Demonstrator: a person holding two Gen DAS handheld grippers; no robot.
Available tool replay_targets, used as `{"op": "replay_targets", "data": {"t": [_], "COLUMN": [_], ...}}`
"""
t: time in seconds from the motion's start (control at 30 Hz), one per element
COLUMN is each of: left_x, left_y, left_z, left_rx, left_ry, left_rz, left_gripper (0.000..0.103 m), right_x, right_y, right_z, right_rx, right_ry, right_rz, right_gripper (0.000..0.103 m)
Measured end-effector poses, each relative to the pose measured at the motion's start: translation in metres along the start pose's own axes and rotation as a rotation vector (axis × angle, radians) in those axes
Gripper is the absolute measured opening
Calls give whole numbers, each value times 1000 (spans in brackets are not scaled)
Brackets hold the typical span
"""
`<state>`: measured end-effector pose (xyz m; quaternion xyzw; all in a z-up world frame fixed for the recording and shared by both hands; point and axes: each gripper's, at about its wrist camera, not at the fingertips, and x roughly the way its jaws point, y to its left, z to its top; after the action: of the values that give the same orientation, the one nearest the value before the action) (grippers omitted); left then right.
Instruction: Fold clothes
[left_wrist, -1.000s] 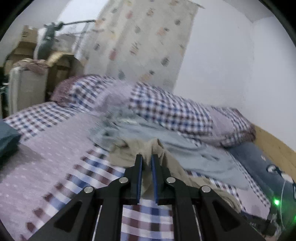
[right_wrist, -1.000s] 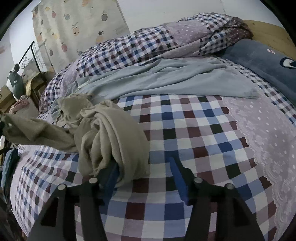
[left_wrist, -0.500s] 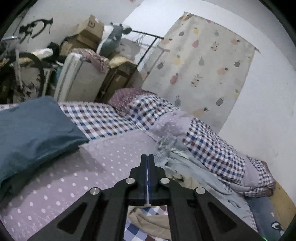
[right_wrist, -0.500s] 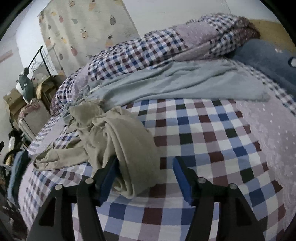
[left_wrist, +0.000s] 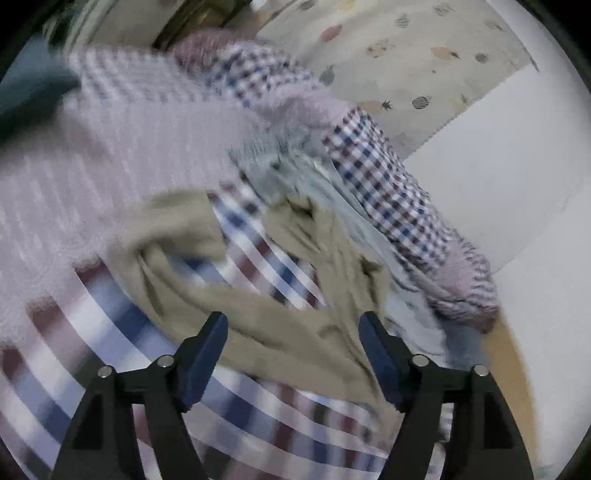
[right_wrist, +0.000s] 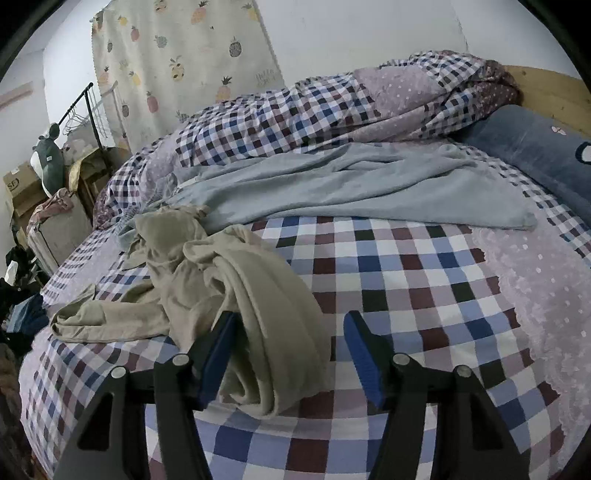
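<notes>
Checked bedspread (right_wrist: 406, 280) bare rightward | beige garment (right_wrist: 229, 288) crumpled, hem probably frontmost | left tool (left_wrist: 291, 332), right tool (right_wrist: 288, 332) both spread

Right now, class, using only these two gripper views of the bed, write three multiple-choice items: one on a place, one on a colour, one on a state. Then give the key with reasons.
1. Where does the beige garment lie?
A. on the checked bedspread
B. on the floor
C. hung on the rail

2. What colour is the spread-out blanket behind it?
A. red
B. pale grey-blue
C. black

3. How does the right gripper stand?
A. shut on the garment
B. shut on nothing
C. open

Key: 1 A, the crumpled garment rests on the checks. 2 B, it is pale grey-blue against the quilt. 3 C, its blue pads stand wide apart; the left gripper is open too.
</notes>
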<state>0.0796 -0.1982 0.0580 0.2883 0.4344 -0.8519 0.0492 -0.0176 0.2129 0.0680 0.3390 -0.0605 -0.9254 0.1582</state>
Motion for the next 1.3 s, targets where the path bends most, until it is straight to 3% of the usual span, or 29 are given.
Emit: {"op": "replay_targets", "data": {"t": [0.2, 0.33, 0.53, 0.7, 0.8, 0.87, 0.93, 1.03, 1.07, 1.1, 1.2, 1.3], "left_x": [36, 57, 74, 83, 85, 88, 96, 102, 101, 98, 82, 63], "left_y": [11, 7, 2, -3, -6, -6, 0, 25, 31, 31, 29, 35], "left_z": [-32, -44, -37, -27, -24, -23, -22, -25, -25, -22, -8, 7], "left_rx": [-235, -280, -243, -209, -185, -181, -208, -328, -353, -355, -319, -323], "left_ry": [210, 290, 261, 191, 150, 139, 171, 192, 185, 167, 87, 8], "left_rz": [-182, -205, -131, -59, -59, -57, -33, -47, -61, -58, -32, -28], "left_gripper": [81, 82, 82, 82, 82, 68, 7, 0, 0, 0, 0, 0], "right_x": [8, 9, 11, 15, 16, 16, 16, 15, 15, 15, 9, 3], "right_y": [3, 3, 1, 1, 2, 2, 2, 1, 0, 0, -7, -23], "right_z": [-4, -4, -2, -1, 0, 2, 3, 5, 5, 6, 10, 14], "right_rx": [1, 12, 49, 54, 51, 45, 40, 37, 40, 43, 70, 139], "right_ry": [14, 12, 1, -4, -2, -4, -4, -5, -4, -3, -17, -38], "right_rz": [-3, -12, -26, -29, -31, -31, -30, -17, -10, -4, -8, -27], "right_gripper": [62, 62, 63, 63, 63, 63, 62, 55, 47, 36, 22, 17]}}
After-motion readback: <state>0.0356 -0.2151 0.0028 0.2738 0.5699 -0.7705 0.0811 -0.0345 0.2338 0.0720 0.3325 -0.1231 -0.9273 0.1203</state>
